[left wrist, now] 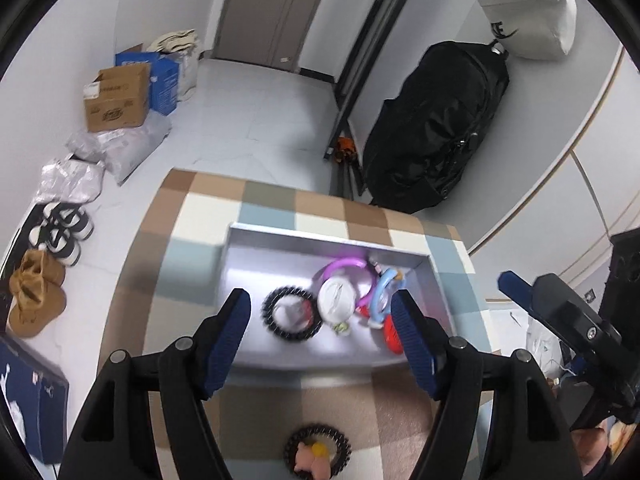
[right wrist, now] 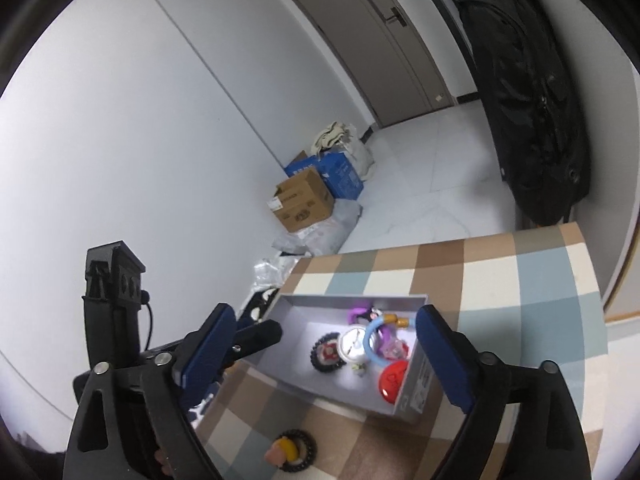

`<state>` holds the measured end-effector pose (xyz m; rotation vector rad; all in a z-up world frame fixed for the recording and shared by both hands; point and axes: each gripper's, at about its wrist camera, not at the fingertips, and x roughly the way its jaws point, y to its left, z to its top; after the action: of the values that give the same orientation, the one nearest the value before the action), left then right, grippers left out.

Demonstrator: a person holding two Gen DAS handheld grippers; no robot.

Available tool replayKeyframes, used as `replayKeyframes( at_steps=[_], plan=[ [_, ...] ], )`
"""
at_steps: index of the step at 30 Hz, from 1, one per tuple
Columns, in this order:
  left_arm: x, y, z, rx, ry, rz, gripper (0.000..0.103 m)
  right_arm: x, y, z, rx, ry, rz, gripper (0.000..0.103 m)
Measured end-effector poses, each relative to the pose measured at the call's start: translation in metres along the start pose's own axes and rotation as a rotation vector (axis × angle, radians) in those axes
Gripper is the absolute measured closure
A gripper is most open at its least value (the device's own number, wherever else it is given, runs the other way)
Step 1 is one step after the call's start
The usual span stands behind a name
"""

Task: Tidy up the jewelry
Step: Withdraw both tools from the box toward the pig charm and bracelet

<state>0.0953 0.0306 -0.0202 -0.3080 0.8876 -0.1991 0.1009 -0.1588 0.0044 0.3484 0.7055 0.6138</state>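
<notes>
A grey box (left wrist: 404, 258) at frame centre on the checked-cloth surface (left wrist: 264, 208) holds a black beaded bracelet (left wrist: 292, 316), plastic rings and a red disc (right wrist: 394, 380); its side label is perhaps too blurred to read. Both the left gripper (left wrist: 320, 340) and right gripper (right wrist: 320, 356) have jaws spread, empty. A second beaded bracelet (left wrist: 318, 452) lies at the bottom edge.

- Your left gripper (left wrist: 320, 316): black plastic linkage arms, silver round pivot screws lower frame, fingers faced with ribbed dark-blue pads (left wrist: 226, 348).
- Your right gripper (right wrist: 324, 354): same black frame, silver pivots, smooth-looking blue pads (right wrist: 440, 360).
- Left of right-wrist frame: black camera mount block, thin black cable.
</notes>
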Motion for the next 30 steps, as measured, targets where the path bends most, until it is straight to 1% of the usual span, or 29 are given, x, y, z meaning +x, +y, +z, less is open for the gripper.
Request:
replayKeyframes(
  at_steps=[3, 5, 7, 9, 13, 15, 16, 19, 21, 26, 28, 30],
  plan=[
    [-0.004, 0.0, -0.006, 0.004, 0.003, 0.006, 0.034, -0.003, 0.003, -0.008, -0.006, -0.007, -0.01, 0.004],
    [-0.008, 0.0, -0.011, 0.01, 0.001, 0.021, 0.026, -0.006, 0.006, -0.011, -0.024, -0.01, -0.025, 0.003],
    [-0.011, 0.001, -0.016, 0.007, -0.005, 0.03, 0.022, -0.009, 0.008, -0.015, -0.041, -0.017, -0.037, 0.001],
    [-0.012, 0.002, -0.023, 0.004, 0.005, 0.04, 0.021, -0.013, 0.009, -0.019, -0.05, -0.021, -0.044, 0.0],
    [-0.008, 0.0, -0.037, 0.027, 0.05, 0.05, 0.021, -0.018, 0.008, -0.027, -0.048, -0.018, -0.069, 0.0],
    [-0.005, -0.001, -0.045, 0.052, 0.08, 0.064, 0.021, -0.02, 0.004, -0.032, -0.028, -0.011, -0.077, 0.0],
    [-0.001, -0.002, -0.05, 0.06, 0.108, 0.075, 0.021, -0.022, 0.004, -0.034, -0.023, -0.009, -0.079, 0.0],
    [0.002, 0.0, -0.06, 0.064, 0.146, 0.087, 0.021, -0.025, 0.005, -0.039, -0.021, -0.01, -0.091, 0.0],
    [0.0, -0.002, -0.064, 0.086, 0.145, 0.106, 0.021, -0.029, 0.006, -0.042, -0.023, -0.012, -0.093, 0.0],
    [-0.006, -0.016, -0.079, 0.193, 0.112, 0.158, 0.021, -0.033, 0.005, -0.051, -0.007, 0.004, -0.103, 0.0],
    [-0.003, -0.02, -0.083, 0.226, 0.122, 0.169, 0.021, -0.033, 0.004, -0.054, 0.002, 0.013, -0.104, 0.0],
    [-0.002, -0.019, -0.085, 0.241, 0.122, 0.169, 0.024, -0.035, 0.004, -0.056, 0.006, 0.014, -0.107, 0.0]
  ],
)
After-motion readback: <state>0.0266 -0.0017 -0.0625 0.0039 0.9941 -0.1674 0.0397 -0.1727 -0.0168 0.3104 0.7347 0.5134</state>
